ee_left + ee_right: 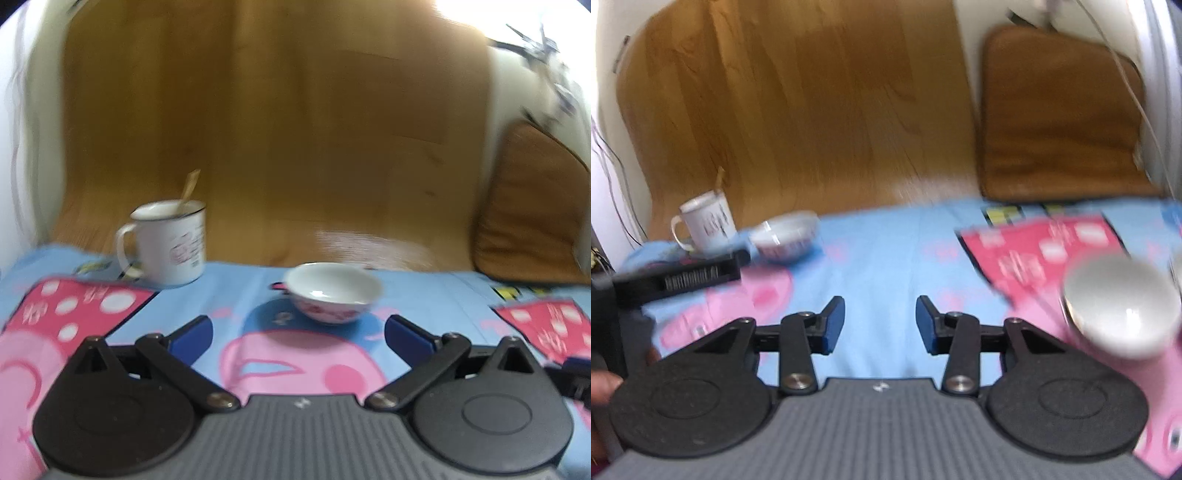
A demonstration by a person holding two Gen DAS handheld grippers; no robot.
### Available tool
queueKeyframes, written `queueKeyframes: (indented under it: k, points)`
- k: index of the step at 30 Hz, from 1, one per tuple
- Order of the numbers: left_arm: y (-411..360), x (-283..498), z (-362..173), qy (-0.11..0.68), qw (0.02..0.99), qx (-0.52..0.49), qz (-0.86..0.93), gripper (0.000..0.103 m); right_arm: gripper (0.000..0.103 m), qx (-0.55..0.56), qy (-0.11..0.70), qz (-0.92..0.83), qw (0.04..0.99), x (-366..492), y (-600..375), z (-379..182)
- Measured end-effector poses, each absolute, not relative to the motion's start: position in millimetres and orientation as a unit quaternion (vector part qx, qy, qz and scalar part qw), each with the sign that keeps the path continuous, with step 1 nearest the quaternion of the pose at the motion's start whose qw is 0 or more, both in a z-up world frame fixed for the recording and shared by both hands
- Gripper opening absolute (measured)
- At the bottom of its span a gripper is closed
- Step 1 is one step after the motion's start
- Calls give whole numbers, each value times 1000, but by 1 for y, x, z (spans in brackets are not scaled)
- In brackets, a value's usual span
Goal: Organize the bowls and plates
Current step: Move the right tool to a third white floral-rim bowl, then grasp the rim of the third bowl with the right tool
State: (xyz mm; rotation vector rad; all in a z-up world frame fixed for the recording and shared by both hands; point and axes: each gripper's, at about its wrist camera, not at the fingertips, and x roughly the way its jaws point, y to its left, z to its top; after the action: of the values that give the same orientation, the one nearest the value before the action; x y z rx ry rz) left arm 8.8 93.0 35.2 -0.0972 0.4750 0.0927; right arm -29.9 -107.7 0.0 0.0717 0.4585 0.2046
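Observation:
A small white bowl with pink flowers stands near the far edge of the blue and pink cartoon tablecloth. My left gripper is open wide, just short of that bowl, and empty. In the right wrist view the same bowl sits at the far left. A second white bowl is close at the right, blurred, beside my right gripper, which is open and empty over the cloth. The left gripper's body shows at the left edge.
A white enamel mug with a wooden spoon stands left of the flowered bowl; it also shows in the right wrist view. Beyond the table edge are a wooden floor and a brown cushion. Another white rim shows at the far right.

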Motion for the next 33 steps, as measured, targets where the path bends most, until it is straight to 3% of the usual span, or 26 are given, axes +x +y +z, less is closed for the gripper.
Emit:
queueKeyframes:
  k: [5,12,18,20,23,31,33]
  points:
    - [128,17,32,261,953,-139,70,103,44,51,248,144,957,25,-79,23]
    - [160,22,27,275,934,-213,79,99,39,100,317,142,932,104,-48,13]
    - [159,22,31,278,933,-219,63,86,32,124,381,122,908,143,-36,-11]
    - [158,23,30,281,933,-219,55,74,14,138,397,128,898,150,-36,-16]
    - [158,25,29,290,930,-225,40,60,9,155,406,140,890,146,-40,-16]
    - [134,21,35,288,937,-194,-39,58,8,155,407,162,885,97,-62,-3]
    - [124,21,34,295,938,-173,-55,50,8,162,413,164,881,79,-76,-3]
